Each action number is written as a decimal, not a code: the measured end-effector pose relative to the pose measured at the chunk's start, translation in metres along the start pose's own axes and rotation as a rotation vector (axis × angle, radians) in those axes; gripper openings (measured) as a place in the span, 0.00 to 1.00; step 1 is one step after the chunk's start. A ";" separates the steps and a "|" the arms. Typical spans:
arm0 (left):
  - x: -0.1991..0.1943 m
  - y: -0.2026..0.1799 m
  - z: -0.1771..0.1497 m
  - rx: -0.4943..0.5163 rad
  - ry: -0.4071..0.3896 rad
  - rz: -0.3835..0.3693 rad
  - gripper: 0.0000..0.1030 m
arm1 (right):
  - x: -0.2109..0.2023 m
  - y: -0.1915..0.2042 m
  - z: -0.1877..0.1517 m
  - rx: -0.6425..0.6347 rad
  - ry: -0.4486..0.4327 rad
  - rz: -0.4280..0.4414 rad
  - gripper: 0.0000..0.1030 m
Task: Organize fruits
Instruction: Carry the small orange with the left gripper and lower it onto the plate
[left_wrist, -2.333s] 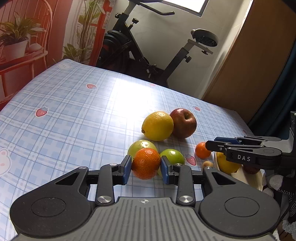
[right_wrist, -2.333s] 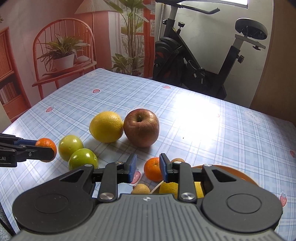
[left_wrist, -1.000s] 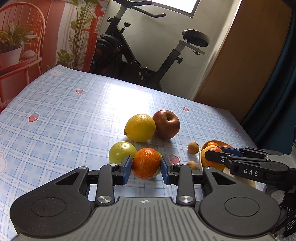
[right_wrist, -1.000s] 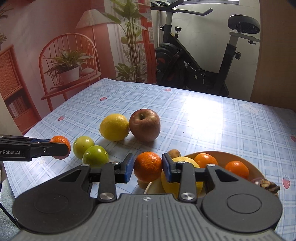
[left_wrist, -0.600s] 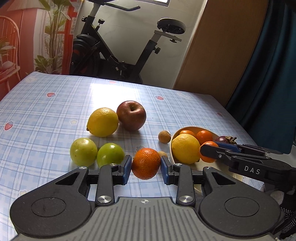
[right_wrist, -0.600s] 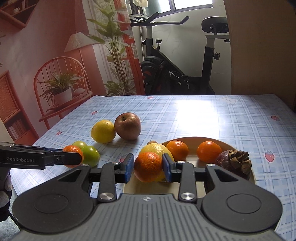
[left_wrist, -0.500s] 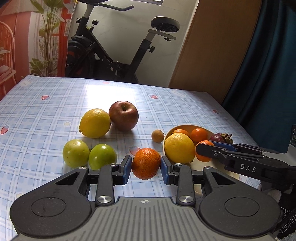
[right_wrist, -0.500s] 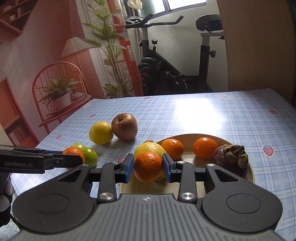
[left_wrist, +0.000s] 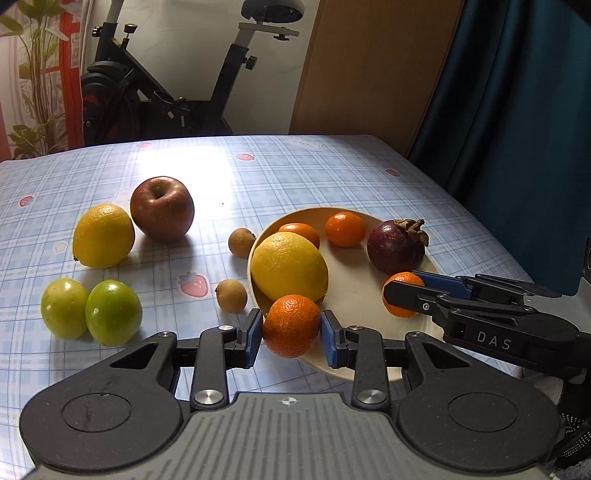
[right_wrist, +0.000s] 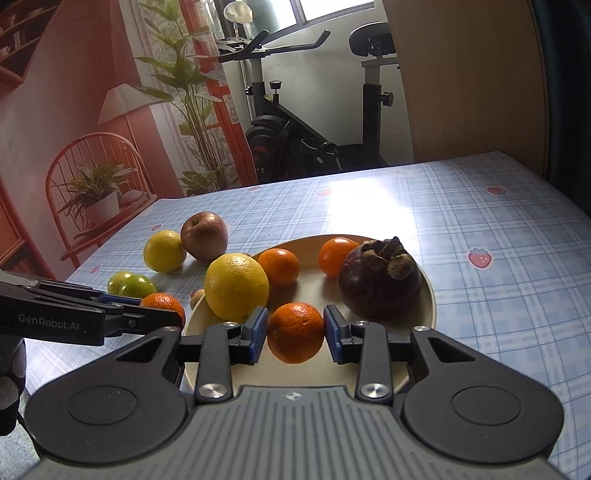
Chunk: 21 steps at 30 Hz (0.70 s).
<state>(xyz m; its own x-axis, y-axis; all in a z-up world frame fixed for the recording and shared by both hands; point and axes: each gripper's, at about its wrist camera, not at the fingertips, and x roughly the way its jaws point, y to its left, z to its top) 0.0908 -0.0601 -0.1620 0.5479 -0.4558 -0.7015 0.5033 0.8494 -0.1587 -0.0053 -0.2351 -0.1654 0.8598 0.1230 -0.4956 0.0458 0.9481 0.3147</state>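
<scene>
My left gripper (left_wrist: 291, 336) is shut on a tangerine (left_wrist: 291, 325) and holds it over the near left rim of the cream plate (left_wrist: 354, 291). My right gripper (right_wrist: 294, 334) is shut on another tangerine (right_wrist: 295, 332) over the near part of the plate (right_wrist: 430, 299). The plate holds a large lemon (left_wrist: 289, 266), two small tangerines (left_wrist: 345, 229) and a mangosteen (left_wrist: 396, 242). In the right wrist view the left gripper (right_wrist: 162, 317) enters from the left with its tangerine (right_wrist: 162, 301).
On the checked tablecloth left of the plate lie a red apple (left_wrist: 162, 208), a lemon (left_wrist: 103, 235), two green fruits (left_wrist: 112, 312) and two small brown fruits (left_wrist: 231, 295). An exercise bike (left_wrist: 155, 92) stands behind the table. The table's right edge is near a blue curtain (left_wrist: 517, 110).
Both grippers have carried their tangerines to the right and forward, from beside the loose fruit to over the plate. Both stay shut on them.
</scene>
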 end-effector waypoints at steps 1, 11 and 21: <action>0.002 -0.003 0.001 0.012 0.001 0.008 0.35 | -0.002 -0.002 -0.001 0.006 -0.002 -0.005 0.35; 0.024 -0.020 0.006 0.093 0.019 0.026 0.35 | -0.005 -0.017 -0.004 -0.008 -0.010 -0.071 0.35; 0.037 -0.017 0.012 0.119 0.015 0.061 0.32 | -0.001 -0.025 -0.008 -0.016 -0.024 -0.098 0.35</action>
<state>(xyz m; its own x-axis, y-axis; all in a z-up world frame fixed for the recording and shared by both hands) 0.1106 -0.0946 -0.1769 0.5706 -0.3997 -0.7174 0.5453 0.8376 -0.0330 -0.0111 -0.2568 -0.1791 0.8636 0.0228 -0.5036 0.1219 0.9599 0.2524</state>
